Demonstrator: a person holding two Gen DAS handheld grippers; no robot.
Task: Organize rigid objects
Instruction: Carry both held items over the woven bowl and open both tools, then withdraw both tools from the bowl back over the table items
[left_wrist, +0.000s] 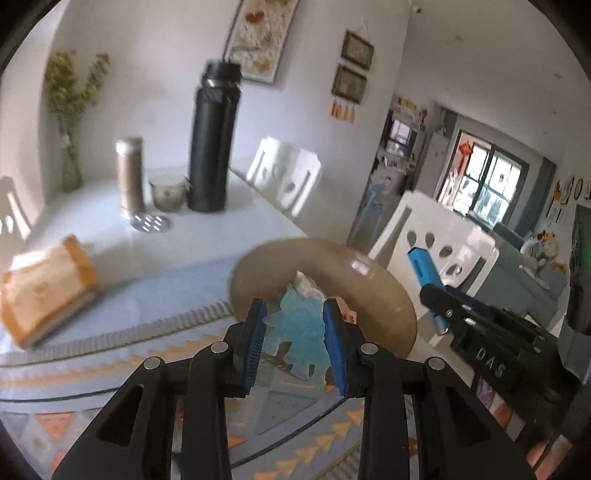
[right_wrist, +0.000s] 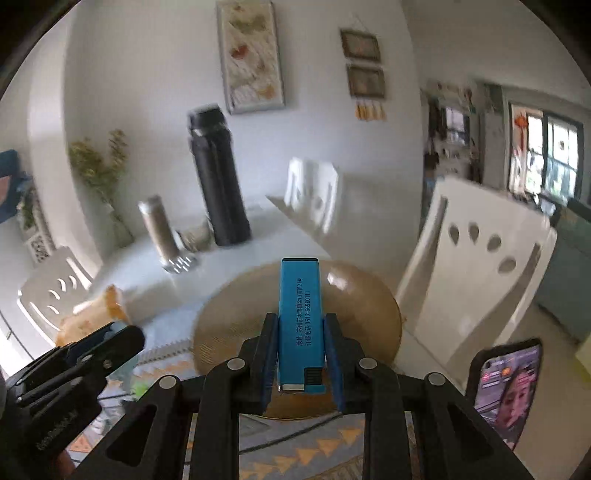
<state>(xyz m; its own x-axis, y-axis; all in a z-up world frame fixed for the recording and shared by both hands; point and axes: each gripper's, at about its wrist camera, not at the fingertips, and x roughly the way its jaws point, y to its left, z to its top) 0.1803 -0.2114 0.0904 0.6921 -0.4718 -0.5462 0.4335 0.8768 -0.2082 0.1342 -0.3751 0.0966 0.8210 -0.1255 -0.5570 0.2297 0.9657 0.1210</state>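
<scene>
left wrist view shows the left gripper (left_wrist: 295, 334) closed on a pale blue toy (left_wrist: 297, 332), held over the brown basket (left_wrist: 384, 295) on the table (left_wrist: 229, 236). to do this well, i judge each item should be carried squarely above the basket before the jaws part. right wrist view shows the right gripper (right_wrist: 301, 354) clamped on a blue lighter (right_wrist: 300, 317), upright, also above the basket.
</scene>
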